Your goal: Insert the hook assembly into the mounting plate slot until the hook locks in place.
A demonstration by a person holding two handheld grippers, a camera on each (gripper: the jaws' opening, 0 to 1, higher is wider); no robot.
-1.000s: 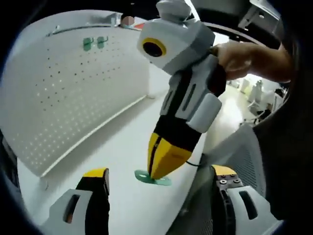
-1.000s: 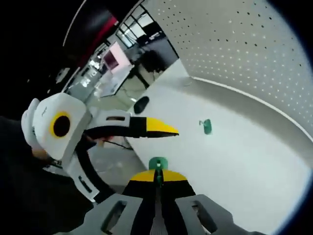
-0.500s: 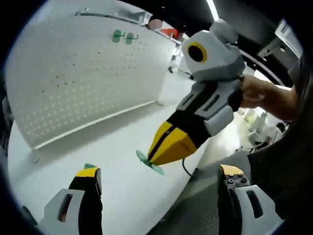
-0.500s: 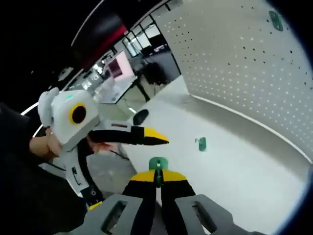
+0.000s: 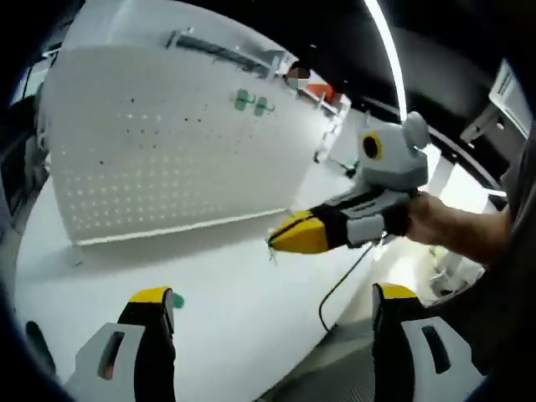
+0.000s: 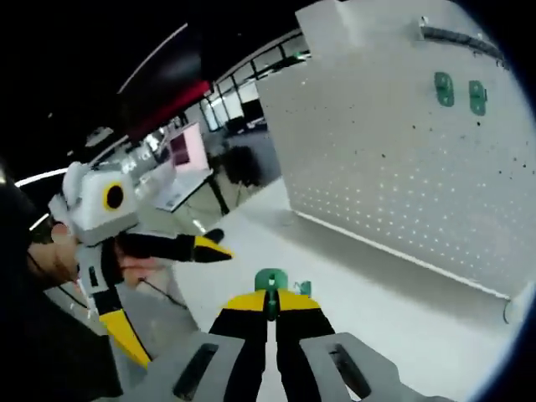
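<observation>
The white pegboard mounting plate [image 5: 167,151] stands upright on the white table [image 5: 234,293], with two green hooks [image 5: 251,102] seated high on it. My right gripper [image 6: 270,303] is shut on a green hook assembly [image 6: 270,279], whose head sticks up above the yellow tips. In the left gripper view the right gripper [image 5: 289,238] hangs in the air in front of the plate's lower right corner. A loose green hook [image 5: 177,300] lies on the table beside my left jaw. My left gripper [image 5: 272,303] is open and holds nothing. The plate [image 6: 394,151] and its hooks [image 6: 459,90] stand ahead of the right gripper.
A dark oval object [image 5: 33,335] lies on the table at the left. A black cable [image 5: 335,289] hangs from the right gripper over the table's edge. A person's hand [image 5: 444,226] holds the right gripper. Office desks and monitors [image 6: 188,151] lie beyond the table.
The right gripper has lifted its hook off the table and carried it up toward the plate. Both cameras have tilted up, bringing the mounted hooks into view. The left gripper stays open.
</observation>
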